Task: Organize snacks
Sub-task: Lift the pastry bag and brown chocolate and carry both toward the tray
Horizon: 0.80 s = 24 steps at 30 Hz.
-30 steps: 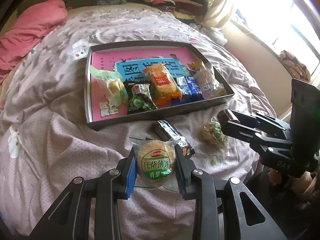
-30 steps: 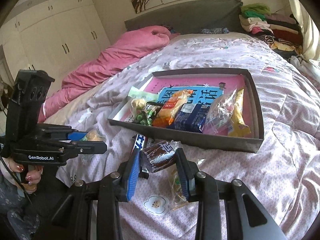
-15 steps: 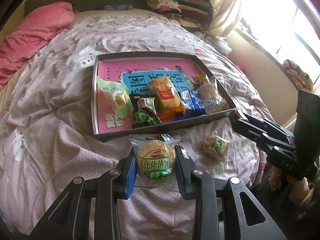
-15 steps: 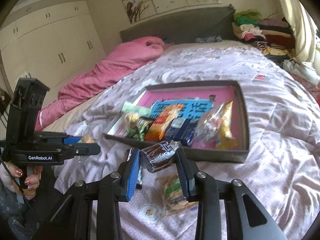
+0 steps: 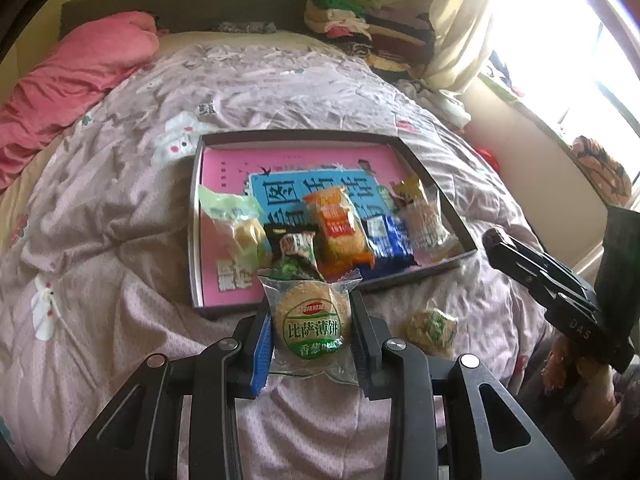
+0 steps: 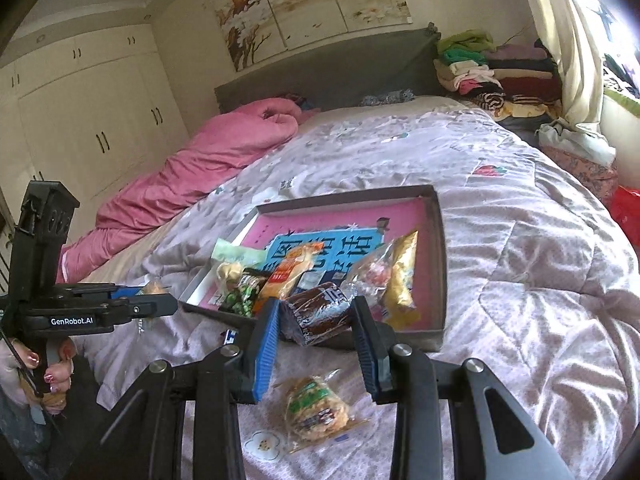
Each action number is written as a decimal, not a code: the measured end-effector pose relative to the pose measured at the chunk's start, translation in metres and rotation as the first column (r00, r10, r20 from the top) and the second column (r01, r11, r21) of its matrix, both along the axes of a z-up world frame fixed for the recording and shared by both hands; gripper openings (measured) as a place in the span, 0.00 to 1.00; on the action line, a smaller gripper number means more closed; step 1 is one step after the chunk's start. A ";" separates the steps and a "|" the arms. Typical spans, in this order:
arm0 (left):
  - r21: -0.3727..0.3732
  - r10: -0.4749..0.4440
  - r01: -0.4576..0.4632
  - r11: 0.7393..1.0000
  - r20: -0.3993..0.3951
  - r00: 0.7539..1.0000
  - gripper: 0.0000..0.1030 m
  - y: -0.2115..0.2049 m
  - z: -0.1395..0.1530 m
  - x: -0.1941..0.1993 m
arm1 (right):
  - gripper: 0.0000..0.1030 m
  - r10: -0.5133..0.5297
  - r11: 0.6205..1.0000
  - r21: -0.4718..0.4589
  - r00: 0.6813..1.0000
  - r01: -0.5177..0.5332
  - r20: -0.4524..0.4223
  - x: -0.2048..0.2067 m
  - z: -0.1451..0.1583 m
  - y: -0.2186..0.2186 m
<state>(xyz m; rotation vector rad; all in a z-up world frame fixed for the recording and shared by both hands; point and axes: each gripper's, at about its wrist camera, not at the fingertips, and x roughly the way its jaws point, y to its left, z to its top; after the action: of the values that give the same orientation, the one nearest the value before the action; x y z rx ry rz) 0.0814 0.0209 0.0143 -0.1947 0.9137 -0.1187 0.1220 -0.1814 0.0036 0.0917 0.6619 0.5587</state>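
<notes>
My left gripper [image 5: 310,330] is shut on a round cracker in a clear green-labelled packet [image 5: 311,324], held above the bed just in front of the tray's near wall. My right gripper [image 6: 316,326] is shut on a dark brown cake in a clear wrapper [image 6: 320,312], held above the bed near the tray's front edge. The grey tray [image 5: 196,216] with a pink and blue floor holds several snack packets [image 5: 340,228]; it also shows in the right wrist view [image 6: 440,248]. A green-labelled snack packet [image 5: 430,330] lies on the bedspread, seen below my right gripper [image 6: 316,408].
The tray sits on a pale patterned bedspread [image 5: 120,200]. A pink quilt [image 6: 208,160] lies along the far left of the bed. Folded clothes [image 6: 492,72] are stacked by the headboard. A window and curtain [image 5: 464,20] are on the right.
Both grippers have risen and tilted up with their snacks still held. The left one has drawn closer to the tray's near wall. The dark packet on the bedspread has gone out of the left view.
</notes>
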 end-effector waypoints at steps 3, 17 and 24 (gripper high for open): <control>0.001 0.008 -0.008 1.000 0.002 1.000 0.34 0.001 0.001 0.004 | 0.35 -0.017 1.000 0.008 1.000 0.017 0.009 0.004 0.003 -0.005; 0.032 0.042 -0.042 0.999 0.019 0.999 0.34 0.006 0.007 0.023 | 0.35 -0.063 0.998 0.023 0.998 0.062 0.025 0.019 0.009 -0.019; 0.041 0.049 -0.050 0.998 0.017 0.999 0.34 0.005 0.005 0.031 | 0.35 -0.064 0.998 0.012 0.997 0.064 0.034 0.024 0.010 -0.016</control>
<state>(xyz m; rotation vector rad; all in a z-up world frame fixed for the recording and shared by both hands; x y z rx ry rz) 0.1128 0.0257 0.0196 -0.1774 0.8944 -0.0553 0.1459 -0.1978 0.0137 0.1131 0.6203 0.5015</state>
